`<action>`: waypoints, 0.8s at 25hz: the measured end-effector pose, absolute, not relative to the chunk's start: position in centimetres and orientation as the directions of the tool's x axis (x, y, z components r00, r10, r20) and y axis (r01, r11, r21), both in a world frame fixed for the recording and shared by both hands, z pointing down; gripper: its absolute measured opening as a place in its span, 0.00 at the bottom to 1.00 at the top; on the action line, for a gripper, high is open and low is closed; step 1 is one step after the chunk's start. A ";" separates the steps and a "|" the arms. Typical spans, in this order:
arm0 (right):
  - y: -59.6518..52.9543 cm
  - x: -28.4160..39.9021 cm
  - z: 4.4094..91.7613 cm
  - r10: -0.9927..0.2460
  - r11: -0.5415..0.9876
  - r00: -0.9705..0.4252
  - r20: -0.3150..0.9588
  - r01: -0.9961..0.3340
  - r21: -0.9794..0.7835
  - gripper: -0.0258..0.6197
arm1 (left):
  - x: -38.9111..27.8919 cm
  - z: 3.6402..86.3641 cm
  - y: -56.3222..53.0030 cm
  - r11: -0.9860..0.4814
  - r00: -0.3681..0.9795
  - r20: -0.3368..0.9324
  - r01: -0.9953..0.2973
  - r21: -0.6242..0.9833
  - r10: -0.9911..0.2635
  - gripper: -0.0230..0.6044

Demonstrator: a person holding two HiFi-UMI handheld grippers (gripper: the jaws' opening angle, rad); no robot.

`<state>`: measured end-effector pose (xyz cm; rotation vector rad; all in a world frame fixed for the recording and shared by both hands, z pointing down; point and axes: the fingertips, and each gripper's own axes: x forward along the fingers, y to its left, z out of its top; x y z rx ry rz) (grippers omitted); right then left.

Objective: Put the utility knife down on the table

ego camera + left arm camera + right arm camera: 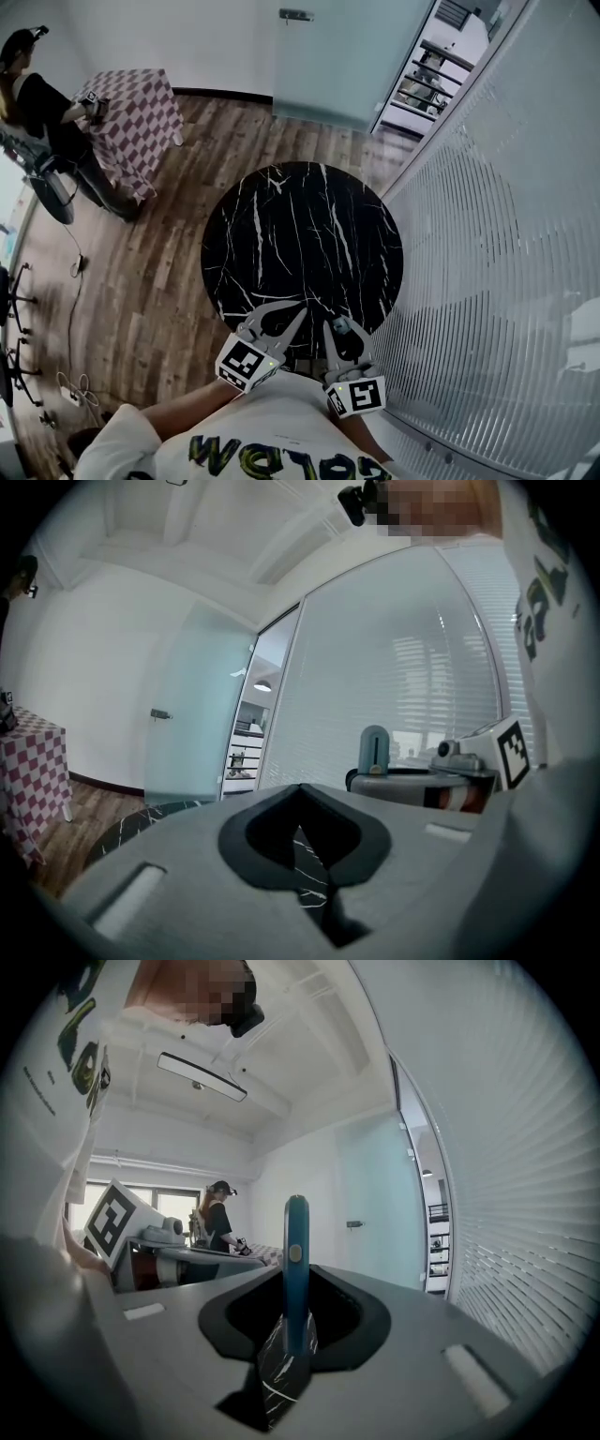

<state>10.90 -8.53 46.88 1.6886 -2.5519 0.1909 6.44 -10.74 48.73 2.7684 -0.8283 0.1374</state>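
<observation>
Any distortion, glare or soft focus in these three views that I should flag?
Head view: strong fisheye bends the blinds; table sharp and evenly lit. Left gripper view: black vignette at the corners, the near jaws soft. Right gripper view: same vignette; knife fairly sharp, ceiling lamp bright.

left gripper (300, 787) beside right gripper (339, 326) — over table (300, 234) edge | utility knife (296, 1241) between right fingers (412, 1354)

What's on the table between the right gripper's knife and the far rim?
Nothing: the head view shows bare table from the right gripper and its utility knife to the rim.
</observation>
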 end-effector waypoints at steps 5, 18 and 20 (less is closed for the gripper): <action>-9.1 11.9 50.0 -0.892 0.412 -0.411 0.190 -0.910 -0.038 0.15 | 7.7 51.7 -11.1 -0.812 0.826 0.201 -0.559 0.169 -0.527 0.04; -9.8 11.4 63.2 -0.745 0.516 -0.504 0.437 -0.851 -0.101 0.15 | 7.9 63.3 -11.4 -0.783 0.813 0.392 -0.552 0.287 -0.430 0.04; -10.1 11.3 64.7 -0.732 0.519 -0.505 0.458 -0.848 -0.106 0.15 | 7.8 64.8 -11.5 -0.782 0.808 0.416 -0.553 0.289 -0.418 0.04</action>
